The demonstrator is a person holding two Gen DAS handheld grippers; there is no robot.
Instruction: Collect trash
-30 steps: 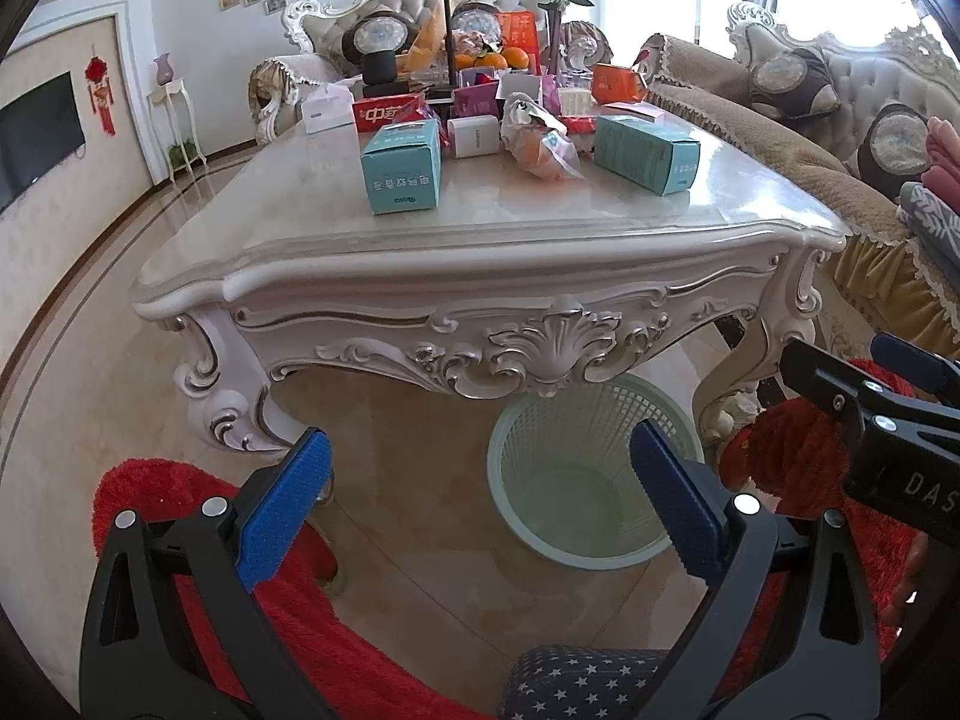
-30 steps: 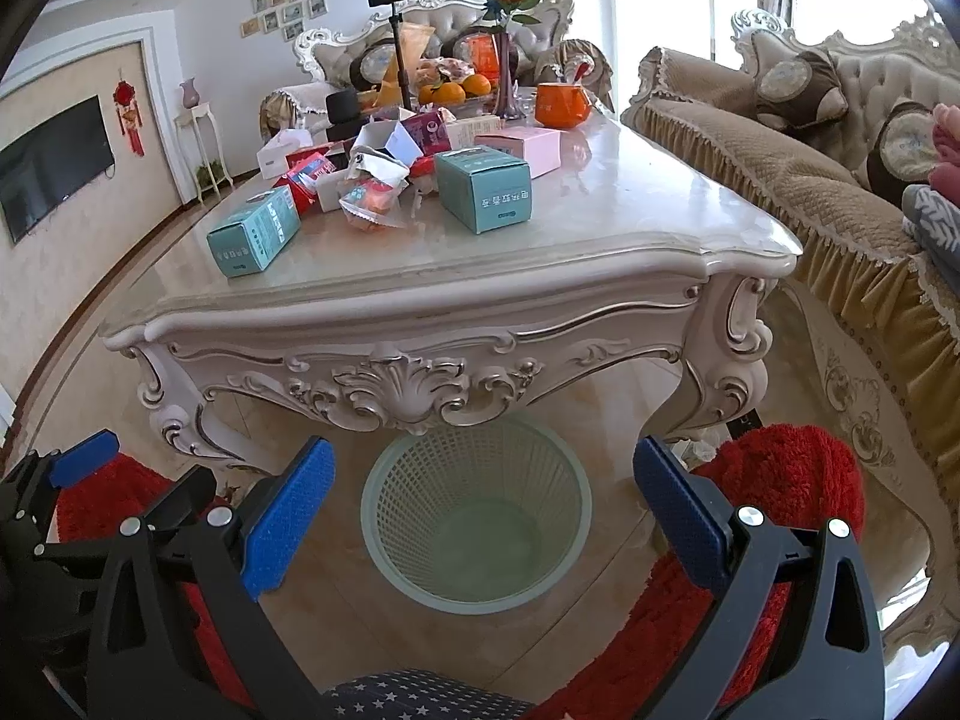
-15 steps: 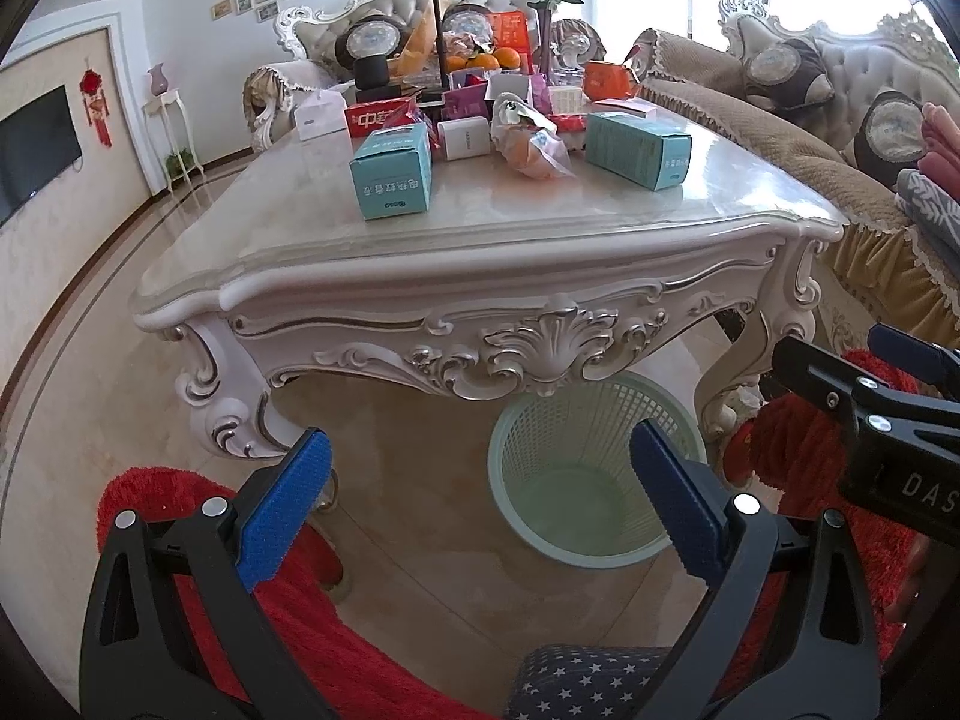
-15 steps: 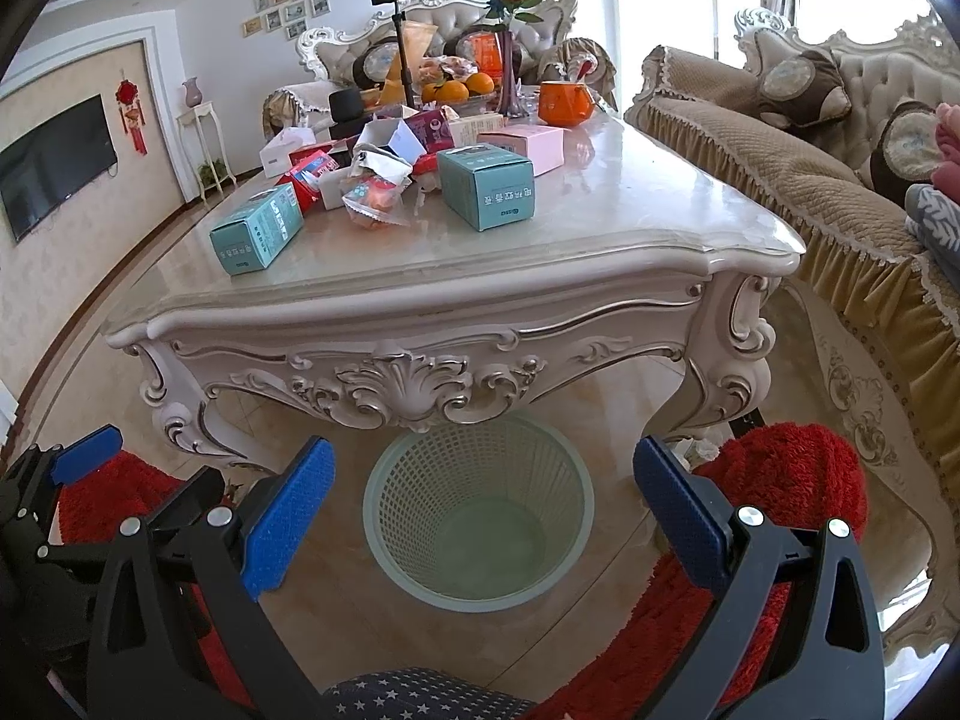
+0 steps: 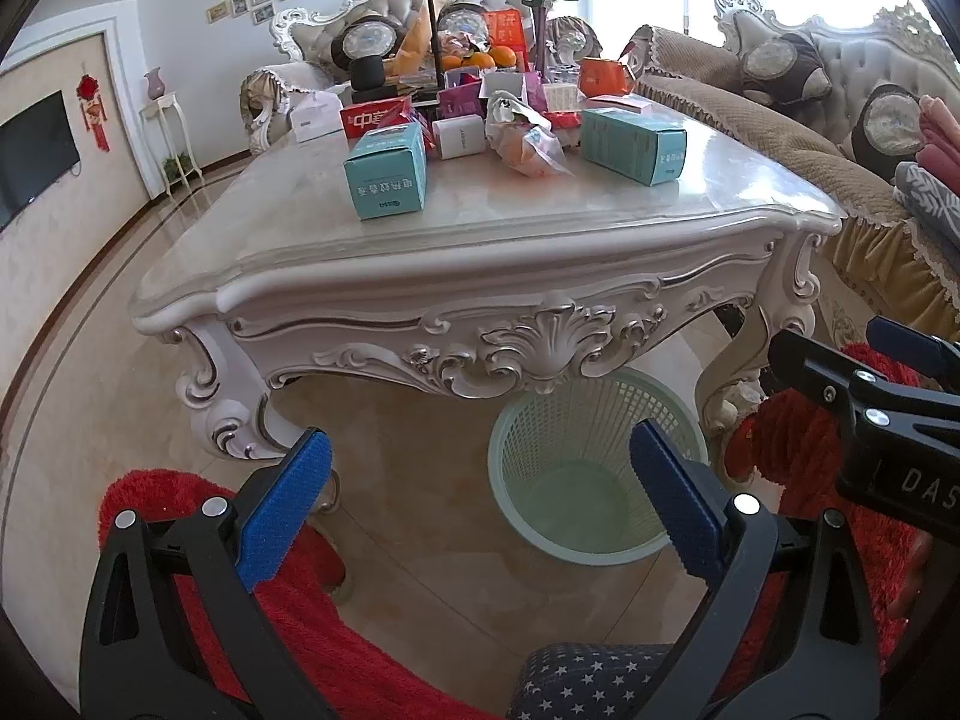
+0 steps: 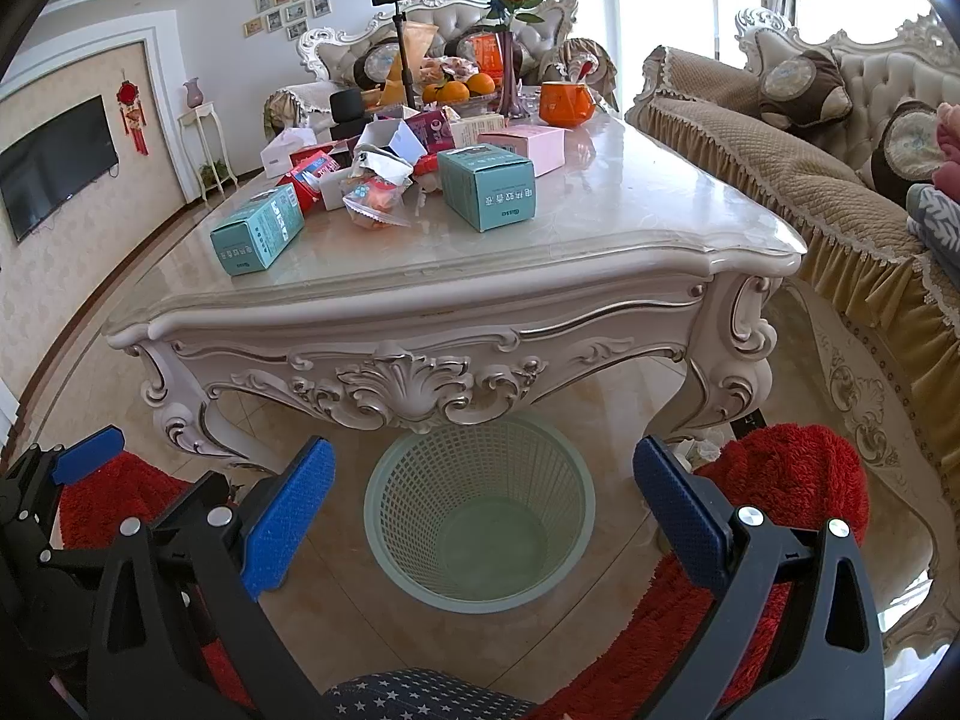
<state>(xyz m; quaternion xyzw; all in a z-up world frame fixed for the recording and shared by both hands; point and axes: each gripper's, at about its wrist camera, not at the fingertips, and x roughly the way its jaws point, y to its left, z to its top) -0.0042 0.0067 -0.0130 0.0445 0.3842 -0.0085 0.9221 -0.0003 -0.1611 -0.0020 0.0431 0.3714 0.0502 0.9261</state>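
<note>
A pale green mesh waste basket [image 5: 591, 468] [image 6: 480, 516] stands empty on the floor under the front edge of the ornate white table [image 5: 480, 252] [image 6: 456, 264]. On the tabletop lie two teal boxes [image 5: 387, 177] [image 5: 633, 144] [image 6: 486, 186] [image 6: 258, 235], a crumpled clear wrapper with orange contents [image 5: 528, 144] [image 6: 375, 201], and a heap of small cartons behind. My left gripper [image 5: 480, 504] is open and empty, low in front of the table. My right gripper [image 6: 480, 510] is open too, above the basket.
Red fluffy slippers [image 6: 780, 480] [image 5: 150, 498] and a starred blue trouser leg [image 6: 420, 696] sit at the bottom. A beige sofa [image 6: 810, 180] runs along the right. Oranges, an orange mug [image 6: 564, 102] and a rose vase [image 6: 513, 78] stand at the table's far end.
Both views have shifted slightly, with the table drawing a little nearer and lower in the frame. The grippers stay open and empty.
</note>
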